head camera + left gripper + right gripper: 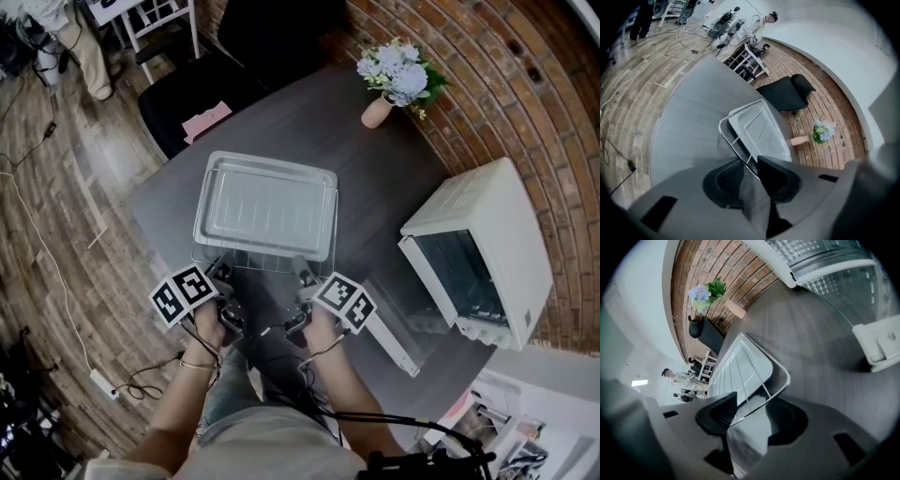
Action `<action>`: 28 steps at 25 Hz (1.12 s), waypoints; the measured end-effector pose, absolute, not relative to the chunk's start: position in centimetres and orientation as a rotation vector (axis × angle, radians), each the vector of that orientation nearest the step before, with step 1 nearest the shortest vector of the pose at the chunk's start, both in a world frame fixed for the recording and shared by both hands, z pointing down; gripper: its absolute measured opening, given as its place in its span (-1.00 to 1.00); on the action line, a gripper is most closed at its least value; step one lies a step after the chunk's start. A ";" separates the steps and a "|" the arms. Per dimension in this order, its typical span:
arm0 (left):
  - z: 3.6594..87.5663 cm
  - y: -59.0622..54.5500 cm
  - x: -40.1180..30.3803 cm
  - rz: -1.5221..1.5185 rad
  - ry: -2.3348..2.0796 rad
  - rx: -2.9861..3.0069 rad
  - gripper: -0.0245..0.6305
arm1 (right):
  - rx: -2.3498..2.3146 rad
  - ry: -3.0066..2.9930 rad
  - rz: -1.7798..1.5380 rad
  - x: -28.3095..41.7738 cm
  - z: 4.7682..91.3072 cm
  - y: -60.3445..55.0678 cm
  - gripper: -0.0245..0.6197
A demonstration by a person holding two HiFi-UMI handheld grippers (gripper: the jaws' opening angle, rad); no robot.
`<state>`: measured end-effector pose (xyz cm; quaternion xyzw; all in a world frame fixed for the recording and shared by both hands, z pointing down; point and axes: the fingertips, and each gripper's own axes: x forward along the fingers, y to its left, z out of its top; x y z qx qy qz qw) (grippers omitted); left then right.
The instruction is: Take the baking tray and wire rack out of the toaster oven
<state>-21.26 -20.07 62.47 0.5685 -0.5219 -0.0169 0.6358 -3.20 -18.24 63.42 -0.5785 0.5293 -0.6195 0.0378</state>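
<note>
Nearest to the person are the two tools. The left hand-held gripper [749,169] has its jaws a little apart. The right hand-held gripper [752,414] has its jaws wider apart. A thin bar of the silver wire rack [251,260] runs between each pair of jaws. The pads do not seem to squeeze it on either side.

The wire rack lies flat on the dark grey wooden desk [375,178], right in front of both tools. On top of it sits the shiny grey metal baking tray [265,202]. Both are already out of the oven.

The long side of the tray runs from left to right across the person. Its near long edge is the one at the jaws. The left tool is at the near left corner and the right tool is at the near right corner. So both hands are about as close as each other, and the tray lies straight ahead of them, away from the person.

I think the next move is to let go and pull both tools straight back toward the person. The bar has to slip out of the jaws cleanly, or the rack may slide.

Farther off to the right stands the cream-white boxy toaster oven [487,234]. Its clear glass door [412,314] hangs open toward the person, well apart from the tray.
</note>
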 end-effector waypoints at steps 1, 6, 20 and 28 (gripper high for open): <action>62.5 -20.0 -21.3 -0.028 -1.194 1.299 -0.72 | -1.782 1.627 -1.902 -3.2 63.4 -18.2 -0.28; 63.0 -19.6 -21.2 0.032 -1.180 1.295 -0.64 | -1.773 1.612 -1.925 -3.3 63.3 -17.9 -0.12; 62.7 -17.6 -20.0 0.010 -1.109 1.249 -0.34 | -1.755 1.539 -1.966 -3.1 62.7 -15.8 -0.05; 61.9 -16.1 -20.1 0.013 -1.103 1.260 -0.34 | -1.744 1.521 -1.956 -3.3 61.8 -14.3 -0.06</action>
